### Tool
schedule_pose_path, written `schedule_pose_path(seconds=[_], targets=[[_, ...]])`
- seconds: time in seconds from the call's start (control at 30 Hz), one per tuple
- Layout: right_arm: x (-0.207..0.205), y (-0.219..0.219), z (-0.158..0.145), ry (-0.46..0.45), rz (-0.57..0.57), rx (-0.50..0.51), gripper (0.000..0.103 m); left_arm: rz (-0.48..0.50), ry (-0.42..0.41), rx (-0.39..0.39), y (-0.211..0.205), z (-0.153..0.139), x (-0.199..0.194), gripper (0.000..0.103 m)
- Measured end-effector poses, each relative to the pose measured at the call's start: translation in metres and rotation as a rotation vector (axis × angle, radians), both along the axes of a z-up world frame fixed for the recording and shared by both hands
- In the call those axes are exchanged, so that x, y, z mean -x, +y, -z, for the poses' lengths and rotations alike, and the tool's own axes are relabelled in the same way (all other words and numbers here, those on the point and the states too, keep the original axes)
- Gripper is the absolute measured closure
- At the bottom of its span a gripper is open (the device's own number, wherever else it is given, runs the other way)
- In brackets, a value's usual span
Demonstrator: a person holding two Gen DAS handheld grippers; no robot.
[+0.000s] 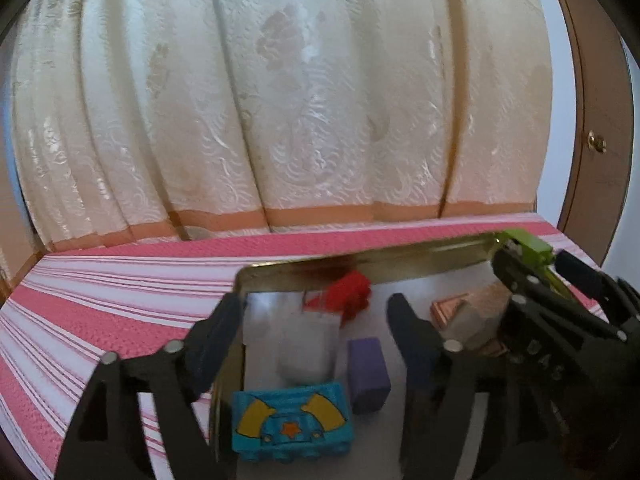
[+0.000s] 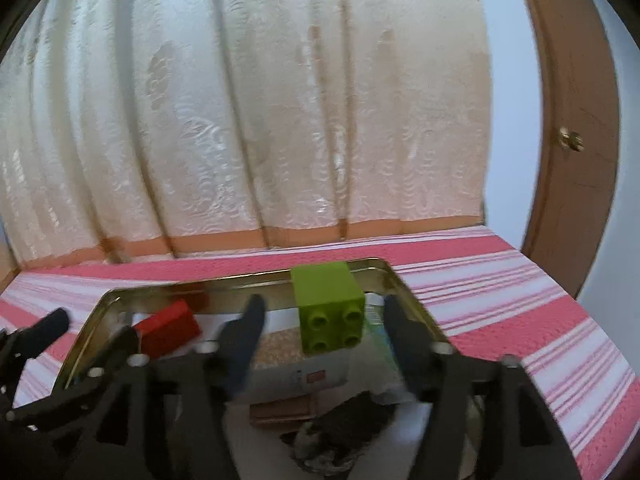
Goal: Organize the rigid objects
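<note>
Nearest the left camera, a blue block (image 1: 292, 424) with yellow shapes and an orange star lies just below the gap of the left gripper (image 1: 316, 316), whose jaws stand wide open with nothing between them. It sits inside a gold metal tin (image 1: 360, 260), hard against the tin's wall by the left-hand finger. A purple block (image 1: 368, 374) stands just beside it, toward the right-hand finger, and a pale, blurred object (image 1: 306, 350) lies between the fingers, beyond the blue block. A red block (image 1: 348, 292) lies past the fingertips near the tin's far wall.

The right gripper (image 2: 322, 314) also has its jaws spread, and a green studded block (image 2: 328, 304) shows between them, touching neither finger, studs toward the camera; whether it rests on anything cannot be told. Under the tin lies a pink-and-white striped cloth (image 1: 100, 300), with a cream curtain (image 1: 260, 100) beyond.
</note>
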State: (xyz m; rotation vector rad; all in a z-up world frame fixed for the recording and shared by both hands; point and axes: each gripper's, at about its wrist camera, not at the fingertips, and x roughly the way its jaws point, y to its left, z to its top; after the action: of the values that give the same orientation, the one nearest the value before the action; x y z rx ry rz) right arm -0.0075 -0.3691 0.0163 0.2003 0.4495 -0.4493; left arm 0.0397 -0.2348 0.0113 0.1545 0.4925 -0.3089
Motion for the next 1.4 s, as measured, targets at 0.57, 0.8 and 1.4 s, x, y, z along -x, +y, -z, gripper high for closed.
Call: schedule_pose_path(seconds=[0.57, 0.8, 1.4], targets=[[0.027, -0.01, -0.005, -0.119, 0.049, -0.087, 0.012, 0.02, -0.059, 0.013, 0.014, -0.001, 0.019, 0.0], [0.037, -0.004, -0.007, -0.131, 0.06, -0.055, 0.012, 0.018, -0.049, 0.032, 0.021, -0.002, 0.024, 0.0], [0.083, 0.038, -0.02, -0.173, 0.08, 0.123, 0.009, 0.019, -0.099, 0.031, 0.036, -0.005, 0.057, 0.0]])
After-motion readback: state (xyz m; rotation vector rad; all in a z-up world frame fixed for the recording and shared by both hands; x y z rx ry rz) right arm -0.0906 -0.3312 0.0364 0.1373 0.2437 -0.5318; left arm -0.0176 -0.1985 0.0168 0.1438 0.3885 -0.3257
